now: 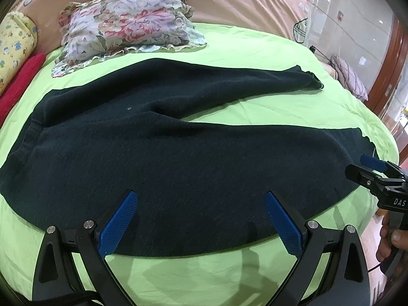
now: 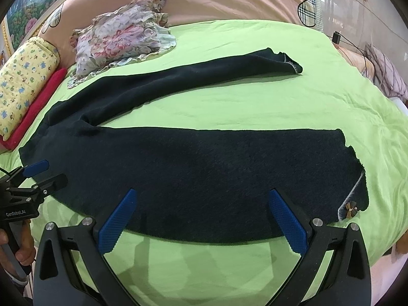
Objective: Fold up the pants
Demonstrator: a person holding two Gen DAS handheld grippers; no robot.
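Dark navy pants (image 1: 178,158) lie flat on the green bed sheet (image 1: 204,275), waistband at the left, both legs spread to the right in a V. They also show in the right wrist view (image 2: 204,168). My left gripper (image 1: 201,199) is open, hovering over the near edge of the pants toward the waist end. My right gripper (image 2: 202,199) is open over the near leg, close to its cuff, which carries a small brown bow (image 2: 350,210). The right gripper also shows at the right edge of the left wrist view (image 1: 367,170). The left gripper also shows in the right wrist view (image 2: 46,173).
A folded floral garment (image 1: 127,25) lies at the back left of the bed. A yellow patterned pillow (image 2: 23,81) and a red cloth (image 2: 33,109) sit at the left edge. A pink quilt (image 2: 229,2) lies behind. The bed's right edge drops off near a wooden door (image 1: 390,71).
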